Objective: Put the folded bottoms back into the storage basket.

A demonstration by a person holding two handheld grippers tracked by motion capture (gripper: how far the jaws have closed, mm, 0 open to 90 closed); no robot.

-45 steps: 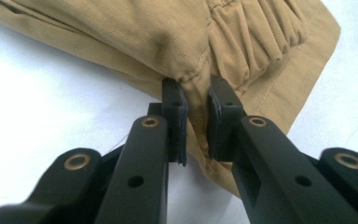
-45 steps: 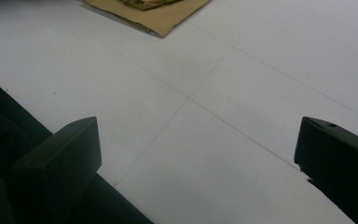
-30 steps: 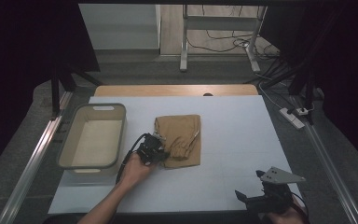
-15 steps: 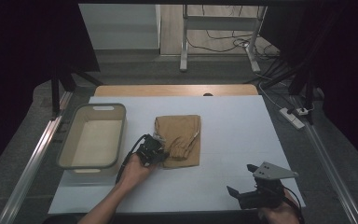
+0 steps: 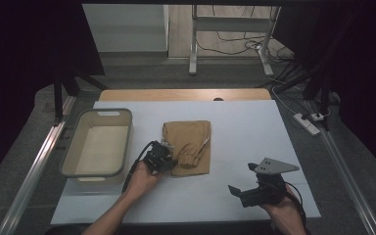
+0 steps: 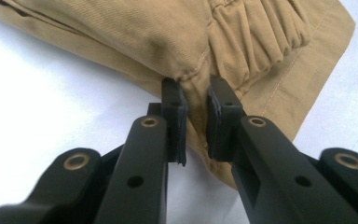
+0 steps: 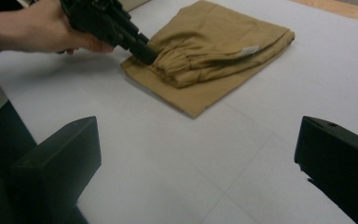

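Trousers [image 5: 188,146] of tan cloth, folded into a neat stack, are seen lying flat near the middle of the white worktop [image 5: 254,132]. The left hand-held gripper [image 5: 160,161] is set at the near left corner of the stack, and in the left gripper view its jaws are pressed onto a pinch of cloth just beside the gathered elastic cuff [image 6: 256,37]. A pale basket [image 5: 98,147] with a grey rim is placed to the left of the trousers, apart from them. The right hand-held gripper [image 5: 247,188] is held over the near right part of the worktop, well apart from the trousers, with its jaws spread wide and nothing between them.
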